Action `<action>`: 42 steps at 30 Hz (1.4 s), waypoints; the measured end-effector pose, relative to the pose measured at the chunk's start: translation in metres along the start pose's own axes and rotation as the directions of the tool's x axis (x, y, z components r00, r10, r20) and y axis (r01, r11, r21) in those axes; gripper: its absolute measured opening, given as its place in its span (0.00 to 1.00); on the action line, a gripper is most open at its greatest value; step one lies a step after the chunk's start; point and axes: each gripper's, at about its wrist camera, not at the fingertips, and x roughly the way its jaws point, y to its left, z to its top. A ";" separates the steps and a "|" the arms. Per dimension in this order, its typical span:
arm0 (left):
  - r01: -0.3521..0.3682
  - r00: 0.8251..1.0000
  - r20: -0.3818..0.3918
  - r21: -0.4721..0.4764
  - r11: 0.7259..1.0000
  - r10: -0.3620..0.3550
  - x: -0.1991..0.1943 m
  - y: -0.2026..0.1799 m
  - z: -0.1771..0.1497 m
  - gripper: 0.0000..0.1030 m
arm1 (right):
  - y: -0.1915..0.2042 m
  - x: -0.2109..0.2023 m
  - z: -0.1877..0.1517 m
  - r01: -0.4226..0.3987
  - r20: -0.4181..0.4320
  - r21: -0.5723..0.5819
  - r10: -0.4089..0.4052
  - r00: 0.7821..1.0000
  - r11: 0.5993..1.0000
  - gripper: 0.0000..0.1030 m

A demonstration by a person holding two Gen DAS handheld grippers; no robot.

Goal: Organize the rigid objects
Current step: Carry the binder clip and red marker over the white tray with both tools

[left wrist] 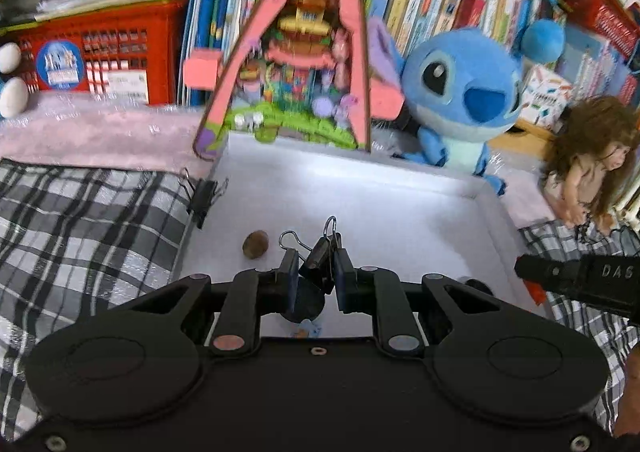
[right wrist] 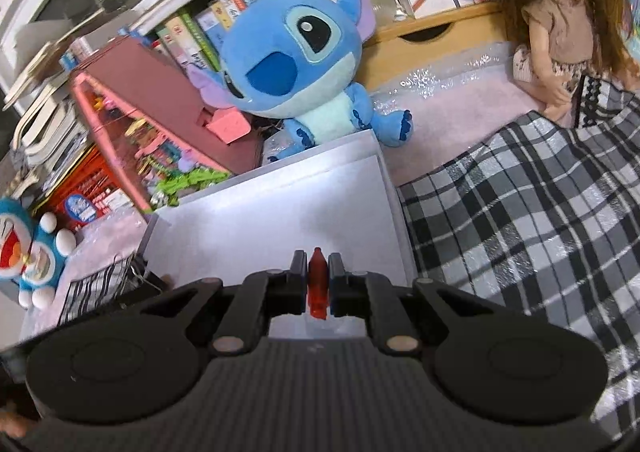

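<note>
We see lots of bare floor inside the white box (left wrist: 400,212), with a brown nut (left wrist: 255,245) and a binder clip (left wrist: 203,199) on its left wall. Our left gripper (left wrist: 316,272) is clamped on a black binder clip (left wrist: 320,262) above the box. Our right gripper (right wrist: 317,276) squeezes a small red toy bottle (right wrist: 317,280) over it too.

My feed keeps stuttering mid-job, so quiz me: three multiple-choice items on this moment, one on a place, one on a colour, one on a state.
1. Where is the small brown nut?
A. on the white tray floor
B. on the plaid cloth
C. in the red crate

2. What colour is the piece in the right gripper?
A. green
B. red
C. yellow

3. How is the left gripper?
A. wide open, nothing in it
B. shut on a black binder clip
C. shut on the doll

Key: 1 A, it lies on the white tray ahead of the jaws; 2 B, the red piece shows between the jaws; 3 B, the black binder clip is pinched there.
</note>
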 end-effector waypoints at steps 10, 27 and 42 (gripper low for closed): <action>-0.053 0.999 -0.012 0.005 0.999 0.053 0.032 0.002 0.009 0.17 | 0.002 0.038 0.008 0.019 0.005 0.039 -0.019 1.000 0.999 0.13; -0.069 0.997 -0.020 -0.011 0.998 0.068 0.050 0.006 0.014 0.17 | 0.003 0.064 0.010 0.026 0.018 -0.008 -0.026 1.000 1.000 0.13; -0.050 0.998 -0.026 -0.022 0.999 0.049 0.047 0.006 0.008 0.18 | 0.000 0.071 0.004 0.042 0.006 -0.017 -0.042 0.999 0.999 0.13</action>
